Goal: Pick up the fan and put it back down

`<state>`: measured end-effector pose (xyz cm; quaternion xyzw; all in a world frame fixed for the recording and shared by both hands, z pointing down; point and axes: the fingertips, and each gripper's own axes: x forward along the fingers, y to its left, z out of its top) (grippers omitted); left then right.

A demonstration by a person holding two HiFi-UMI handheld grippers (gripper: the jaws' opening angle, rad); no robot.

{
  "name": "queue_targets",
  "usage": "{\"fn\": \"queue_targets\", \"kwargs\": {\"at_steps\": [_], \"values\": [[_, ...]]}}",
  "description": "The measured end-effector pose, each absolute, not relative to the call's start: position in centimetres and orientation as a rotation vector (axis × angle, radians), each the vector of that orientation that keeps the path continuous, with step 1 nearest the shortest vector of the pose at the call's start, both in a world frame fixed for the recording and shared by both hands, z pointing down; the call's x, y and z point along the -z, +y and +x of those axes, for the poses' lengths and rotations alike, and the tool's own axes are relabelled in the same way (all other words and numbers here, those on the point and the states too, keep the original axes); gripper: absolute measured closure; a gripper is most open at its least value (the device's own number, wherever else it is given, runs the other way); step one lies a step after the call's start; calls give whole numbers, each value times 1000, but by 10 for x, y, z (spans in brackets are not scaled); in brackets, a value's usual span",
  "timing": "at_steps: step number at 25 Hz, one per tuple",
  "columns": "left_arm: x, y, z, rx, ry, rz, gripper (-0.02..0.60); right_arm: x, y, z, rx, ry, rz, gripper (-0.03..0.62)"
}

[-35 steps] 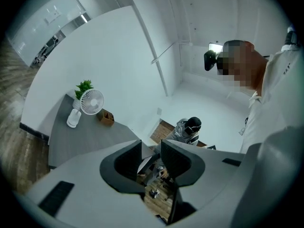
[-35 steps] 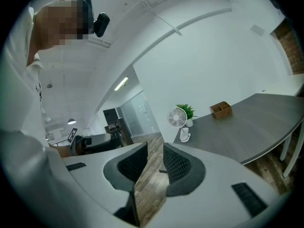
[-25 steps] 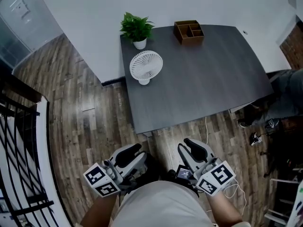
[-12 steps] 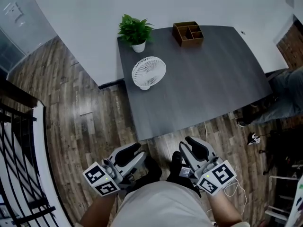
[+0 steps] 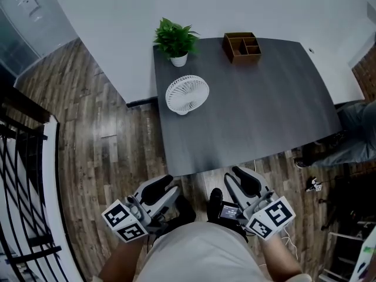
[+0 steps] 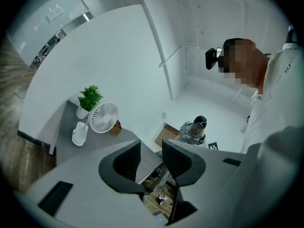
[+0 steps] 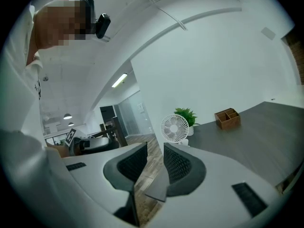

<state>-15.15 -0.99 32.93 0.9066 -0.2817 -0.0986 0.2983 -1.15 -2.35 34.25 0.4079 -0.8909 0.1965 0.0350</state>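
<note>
Holding both tools low over the floor off the near edge of the table (image 5: 264, 116), the person is standing well short of the fan (image 5: 187, 94). The fan is resting on its base on the table's left side, just near of the plant (image 5: 175, 39) and untouched. The left gripper (image 6: 151, 145) is showing its jaws spread, having just opened a little further, with nothing between them. The right gripper (image 7: 155, 147) is showing a narrower gap and is likewise empty. The step in hand is judged to be the reach. For a sound pick, the left gripper, being on the fan's side, should be doing the work: widening its jaws before arrival, aiming at the stand rather than the round grille, and closing only once both pads are flanking it. The fan is looking light and top-heavy, so lifting straight up should be limiting tipping. Regarding containers, the white pot (image 5: 178, 59) at the far left corner is holding the green plant. The wooden organiser (image 5: 242, 46), further right along the far edge, is showing divided compartments that appear empty.
</note>
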Motion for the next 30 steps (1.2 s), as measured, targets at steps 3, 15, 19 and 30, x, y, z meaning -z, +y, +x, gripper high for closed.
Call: {"fn": "queue_targets", "kwargs": {"at_steps": [3, 15, 19, 30], "values": [[-329, -15, -148, 268, -766, 2405, 445, -342, -28, -7, -599, -2741, 1233, 502], [-333, -34, -137, 262, -804, 2391, 430, -346, -44, 8, -603, -2732, 1198, 493], [-335, -41, -138, 258, -818, 2388, 425, -347, -52, 9, -603, -2734, 1190, 491], [-337, -62, -149, 235, -851, 2399, 423, -341, -86, 12, -514, -2733, 1172, 488]]}}
